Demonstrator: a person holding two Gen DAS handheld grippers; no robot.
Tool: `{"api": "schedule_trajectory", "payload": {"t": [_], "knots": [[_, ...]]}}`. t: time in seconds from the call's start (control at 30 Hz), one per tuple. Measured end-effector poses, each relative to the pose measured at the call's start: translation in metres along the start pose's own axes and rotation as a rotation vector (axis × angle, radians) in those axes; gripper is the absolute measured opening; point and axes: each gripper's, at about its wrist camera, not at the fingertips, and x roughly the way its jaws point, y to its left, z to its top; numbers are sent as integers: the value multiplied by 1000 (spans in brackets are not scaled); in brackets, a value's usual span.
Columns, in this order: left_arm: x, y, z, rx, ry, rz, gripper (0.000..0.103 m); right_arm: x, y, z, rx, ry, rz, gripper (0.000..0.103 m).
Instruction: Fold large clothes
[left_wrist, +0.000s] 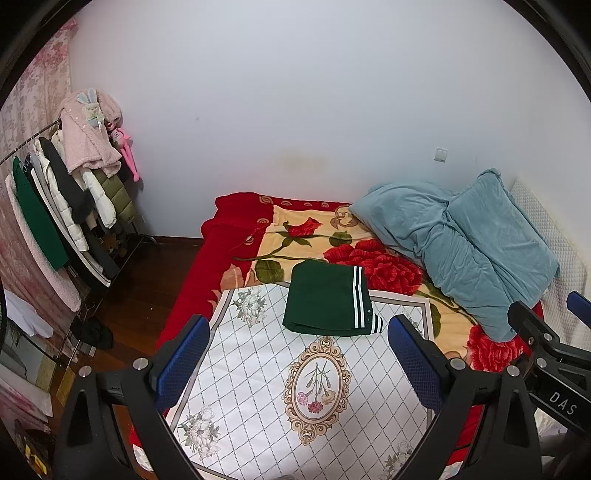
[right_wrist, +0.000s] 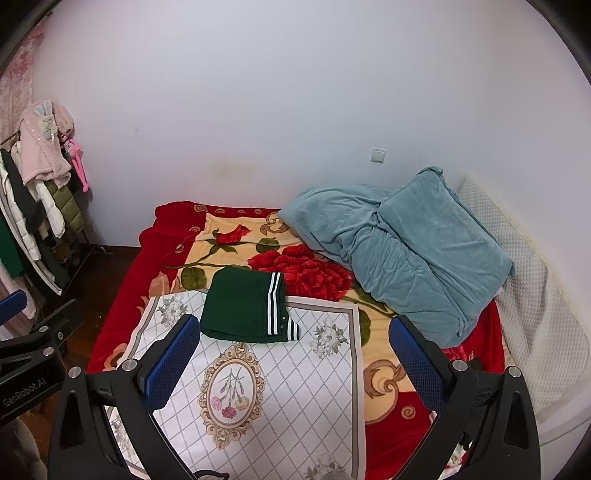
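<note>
Both the left gripper (left_wrist: 299, 354) and the right gripper (right_wrist: 293, 354) hang wide apart and empty above the white floral cloth (left_wrist: 258, 369), while the folded green garment (left_wrist: 328, 302) lies just ahead of them, apparently overlapping that cloth's far edge on the bed (left_wrist: 207, 254).

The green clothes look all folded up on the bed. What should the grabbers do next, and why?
Probably nothing more to the fold: just draw both back. The green garment lies as a neat rectangle on the white patterned cloth, striped edge to the right. The left gripper and right gripper are both open, empty and short of it, so another pinch would likely only rumple it.
</note>
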Motion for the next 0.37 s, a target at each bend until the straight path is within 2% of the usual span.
{"api": "schedule_trajectory", "payload": {"t": [0.37], "knots": [[-3, 0, -1, -7, -4, -7, 99, 0, 0, -1, 2, -2, -2, 103]]}}
